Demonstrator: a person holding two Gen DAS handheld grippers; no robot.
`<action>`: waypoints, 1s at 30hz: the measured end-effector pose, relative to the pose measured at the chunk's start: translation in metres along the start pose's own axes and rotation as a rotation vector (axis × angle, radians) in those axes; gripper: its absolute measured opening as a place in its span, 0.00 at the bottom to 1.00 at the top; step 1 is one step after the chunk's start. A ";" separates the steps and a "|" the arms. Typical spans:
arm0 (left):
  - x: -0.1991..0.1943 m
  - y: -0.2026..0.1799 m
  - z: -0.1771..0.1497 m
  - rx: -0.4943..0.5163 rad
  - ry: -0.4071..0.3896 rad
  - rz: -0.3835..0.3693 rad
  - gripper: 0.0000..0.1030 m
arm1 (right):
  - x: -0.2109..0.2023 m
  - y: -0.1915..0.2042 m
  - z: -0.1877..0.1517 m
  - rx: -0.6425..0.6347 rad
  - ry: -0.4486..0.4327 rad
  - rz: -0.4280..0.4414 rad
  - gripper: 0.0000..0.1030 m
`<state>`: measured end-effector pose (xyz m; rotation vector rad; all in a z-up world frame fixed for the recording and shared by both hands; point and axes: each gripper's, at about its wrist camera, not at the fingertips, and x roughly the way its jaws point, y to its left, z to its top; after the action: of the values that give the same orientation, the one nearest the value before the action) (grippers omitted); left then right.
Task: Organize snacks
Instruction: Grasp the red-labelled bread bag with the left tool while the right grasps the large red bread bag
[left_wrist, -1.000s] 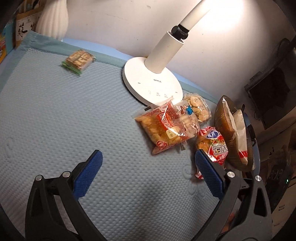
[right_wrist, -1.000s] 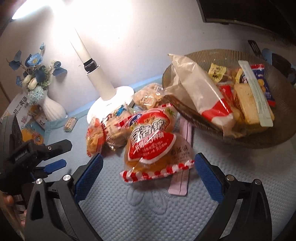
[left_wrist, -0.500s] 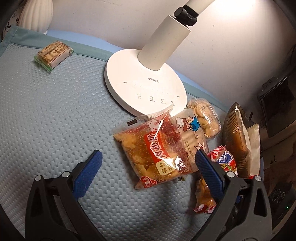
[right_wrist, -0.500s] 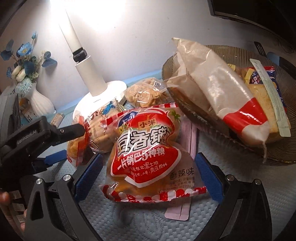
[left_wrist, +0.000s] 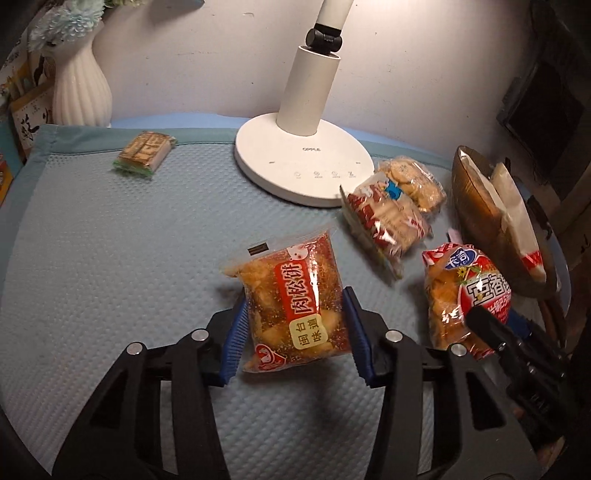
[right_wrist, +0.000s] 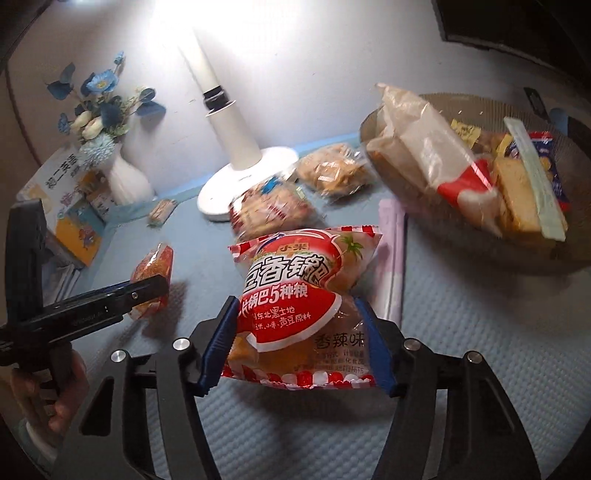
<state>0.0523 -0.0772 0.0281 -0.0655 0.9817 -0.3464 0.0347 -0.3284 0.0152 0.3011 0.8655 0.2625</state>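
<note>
Left wrist: left gripper (left_wrist: 293, 325) clamping clear red pastry packet (left_wrist: 291, 299). Right wrist: right gripper (right_wrist: 295, 341) gripping red-white crisp bag (right_wrist: 301, 295). Probably bound for brown woven basket (right_wrist: 576, 251).

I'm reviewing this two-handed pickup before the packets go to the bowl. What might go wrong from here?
The bowl already looks heaped, so added packets may slide off. The left tongs pinch the pork floss cake packet and the right tongs the red rice-crust bag; squeezing puffy packs may crush them.
</note>
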 end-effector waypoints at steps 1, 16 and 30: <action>-0.008 0.004 -0.008 0.029 0.000 0.017 0.47 | -0.002 0.004 -0.005 -0.013 0.014 0.031 0.61; -0.020 0.036 -0.049 -0.009 -0.049 -0.006 0.94 | 0.012 0.011 -0.025 -0.025 0.075 0.057 0.93; -0.019 0.003 -0.063 0.158 -0.070 0.172 0.56 | 0.019 0.012 -0.023 -0.024 0.104 0.056 0.95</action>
<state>-0.0084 -0.0619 0.0080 0.1489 0.8808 -0.2605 0.0271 -0.3070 -0.0083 0.2915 0.9567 0.3426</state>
